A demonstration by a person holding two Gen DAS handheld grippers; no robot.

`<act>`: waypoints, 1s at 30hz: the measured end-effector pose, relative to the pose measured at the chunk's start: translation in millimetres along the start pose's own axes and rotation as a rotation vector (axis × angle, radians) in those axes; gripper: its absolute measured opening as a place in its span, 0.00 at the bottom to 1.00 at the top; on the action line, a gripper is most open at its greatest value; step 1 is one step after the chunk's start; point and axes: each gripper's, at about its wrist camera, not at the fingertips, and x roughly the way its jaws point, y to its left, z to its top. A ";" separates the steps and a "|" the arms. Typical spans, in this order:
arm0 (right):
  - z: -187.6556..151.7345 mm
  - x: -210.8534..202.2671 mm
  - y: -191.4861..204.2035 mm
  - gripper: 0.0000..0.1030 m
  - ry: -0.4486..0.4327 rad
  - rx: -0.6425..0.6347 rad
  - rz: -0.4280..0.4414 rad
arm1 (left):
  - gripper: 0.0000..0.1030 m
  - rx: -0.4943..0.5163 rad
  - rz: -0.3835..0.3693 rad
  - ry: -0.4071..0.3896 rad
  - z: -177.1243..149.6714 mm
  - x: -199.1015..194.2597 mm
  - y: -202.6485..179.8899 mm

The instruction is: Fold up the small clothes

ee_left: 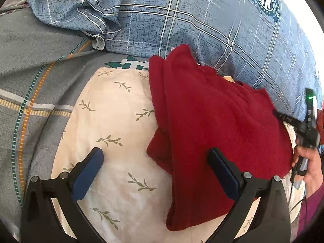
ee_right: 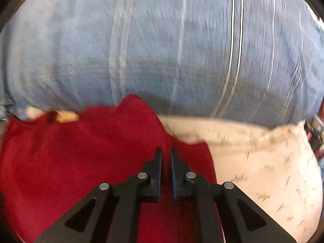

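Observation:
A dark red garment point(ee_left: 212, 111) lies folded lengthwise on a cream pillow with a leaf print point(ee_left: 113, 121). My left gripper point(ee_left: 155, 151) hovers open above the garment's near left edge. One blue pad is over the pillow, the other over the red cloth, and nothing is pinched between them. In the right wrist view my right gripper point(ee_right: 166, 151) is shut, its pads pinching a raised ridge of the red garment point(ee_right: 81, 151) near its right edge. A hand point(ee_left: 309, 162) holds that gripper at the far right of the left wrist view.
A blue plaid duvet point(ee_left: 202, 20) bulges just behind the pillow and fills the back of the right wrist view as the blurred duvet point(ee_right: 162, 40). A grey striped sheet point(ee_left: 30, 70) covers the bed to the left. Bare cream pillow point(ee_right: 263, 162) shows right of the garment.

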 end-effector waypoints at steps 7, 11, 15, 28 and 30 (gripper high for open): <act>6.5 -20.7 3.2 0.23 -0.039 0.058 0.015 | 1.00 0.000 0.002 0.000 -0.4 -0.3 -0.6; 10.5 -49.8 27.9 0.33 -0.078 0.009 0.113 | 1.00 0.000 -0.002 0.000 -0.8 -0.8 0.7; 9.3 -64.0 83.5 0.34 -0.028 -0.080 0.301 | 1.00 0.002 0.000 -0.001 -1.5 -1.2 0.4; 4.9 -46.0 259.4 0.69 0.130 -0.256 0.527 | 1.00 -0.006 -0.014 0.009 -1.5 -3.5 1.4; 8.9 -39.4 276.9 0.69 0.158 -0.289 0.520 | 1.00 -0.018 -0.025 0.014 -1.4 -4.7 3.5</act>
